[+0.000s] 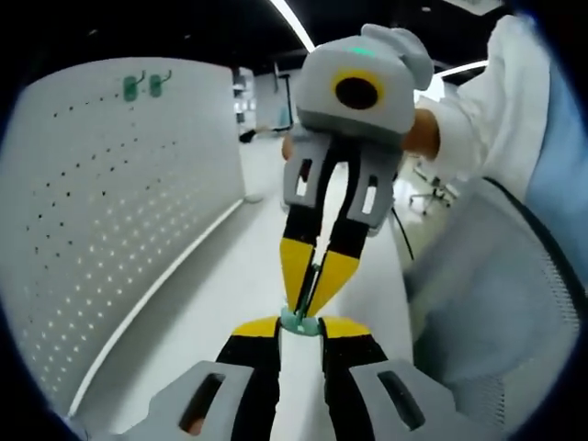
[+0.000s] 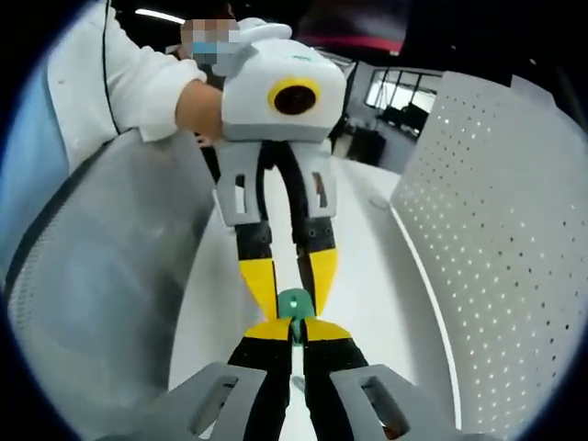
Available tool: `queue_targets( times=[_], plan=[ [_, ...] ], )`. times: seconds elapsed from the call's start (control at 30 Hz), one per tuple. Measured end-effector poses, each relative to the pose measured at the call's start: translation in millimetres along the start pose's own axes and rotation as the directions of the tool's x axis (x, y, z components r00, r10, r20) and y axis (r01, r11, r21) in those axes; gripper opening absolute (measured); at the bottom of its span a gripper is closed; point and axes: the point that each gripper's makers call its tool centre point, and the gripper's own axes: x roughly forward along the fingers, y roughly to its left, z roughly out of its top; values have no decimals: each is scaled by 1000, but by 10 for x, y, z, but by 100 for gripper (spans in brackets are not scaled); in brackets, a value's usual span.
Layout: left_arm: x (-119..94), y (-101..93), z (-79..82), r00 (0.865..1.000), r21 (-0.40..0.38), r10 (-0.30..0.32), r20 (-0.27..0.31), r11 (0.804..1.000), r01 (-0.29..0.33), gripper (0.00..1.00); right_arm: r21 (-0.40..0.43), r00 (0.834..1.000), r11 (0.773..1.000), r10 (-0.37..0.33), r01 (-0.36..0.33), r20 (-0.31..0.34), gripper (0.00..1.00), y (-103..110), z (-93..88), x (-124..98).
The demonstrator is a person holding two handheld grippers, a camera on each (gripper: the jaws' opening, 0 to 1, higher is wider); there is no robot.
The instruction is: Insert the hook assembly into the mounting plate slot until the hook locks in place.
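The hook assembly is a small green plastic base point(image 1: 299, 321) with a thin metal hook point(image 1: 313, 280) rising from it. My left gripper point(image 1: 300, 327) is shut on the green base, low in the left gripper view. From above, my right gripper point(image 1: 310, 299) meets it, its yellow fingertips point(image 1: 294, 266) pinched on the metal hook. In the right gripper view the green base point(image 2: 294, 302) sits between the left gripper's point(image 2: 294, 308) fingers, just beyond my right gripper point(image 2: 296, 333). The white perforated mounting plate point(image 1: 110, 211) point(image 2: 496, 230) stands beside the table, apart from both grippers.
Two green hooks point(image 1: 133, 87) point(image 1: 158, 83) hang near the plate's top. A long white table point(image 1: 230, 285) runs along its foot. A person's white sleeve point(image 1: 478, 119) and a grey mesh surface point(image 1: 496, 303) point(image 2: 101, 276) are on the other side.
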Motion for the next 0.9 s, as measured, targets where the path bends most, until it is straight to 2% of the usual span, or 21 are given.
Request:
queue_targets(
  times=[0.37,0.9],
  plan=[
    [11,-22,7,1000,-23,-10,4,1000,10,16,-12,1000,1000,2,-2,-9,1,16,9,8],
    [-12,20,68,999,-2,13,42,1000,-13,18,1,999,999,-33,33,8,0,-48,42,-23]
  ],
)
